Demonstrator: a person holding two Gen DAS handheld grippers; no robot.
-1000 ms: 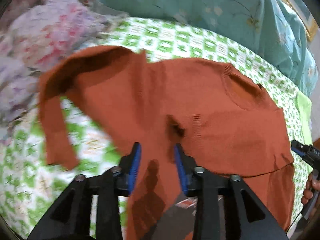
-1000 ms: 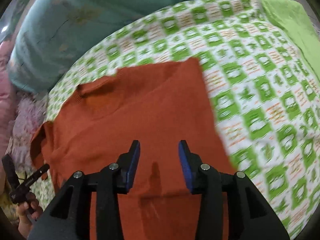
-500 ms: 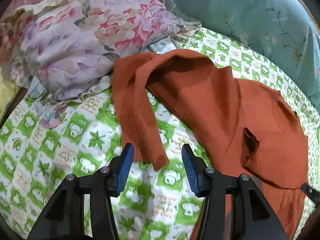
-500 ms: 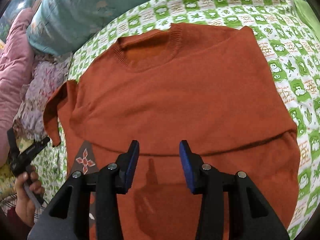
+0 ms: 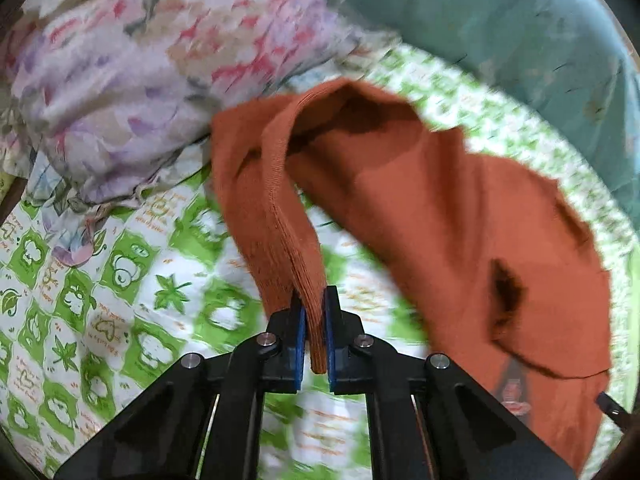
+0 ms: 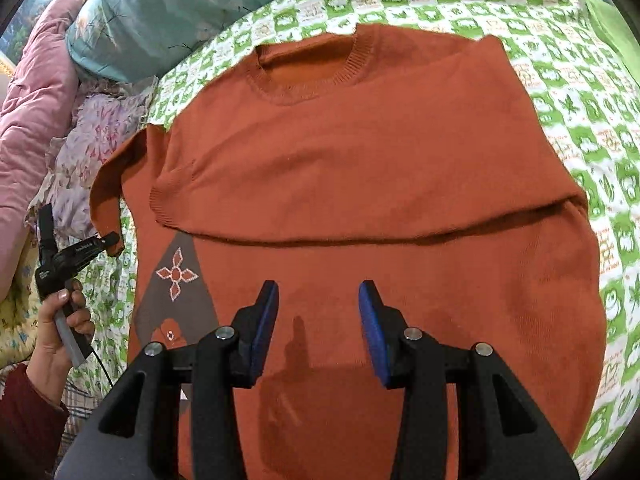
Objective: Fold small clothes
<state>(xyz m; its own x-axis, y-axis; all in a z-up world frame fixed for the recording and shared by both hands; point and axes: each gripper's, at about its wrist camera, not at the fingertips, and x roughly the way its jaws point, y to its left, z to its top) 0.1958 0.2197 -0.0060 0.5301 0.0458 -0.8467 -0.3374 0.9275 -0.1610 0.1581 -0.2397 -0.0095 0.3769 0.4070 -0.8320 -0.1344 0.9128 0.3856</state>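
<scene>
Rust-orange knit, a small sweater [image 6: 360, 184], lies spread on the bed [image 6: 592, 128] with its green and white checked sheet, the collar on the far side and the hem on the near side. One sleeve is already folded across the chest; its edge makes a line from left to right over the body. The other sleeve [image 5: 276, 208] is the step in hand.

The left claw [image 5: 316, 336] is closed on the cuff of this sleeve: the blue pads press the ribbed end from both sides, and the sleeve hangs in an arc from the shoulder to the claw. This view is blurred, so I cannot say surely if the cuff rests on the sheet or is a little above it.

The right claw [image 6: 318, 328] stands about half open above the lower part of the sweater, and nothing is between its pads.

In my judgement the next move is to carry the cuff to the right, across the chest, and lay the sleeve flat over the first one. The grip must stay firm, and the body must not be dragged along.
</scene>
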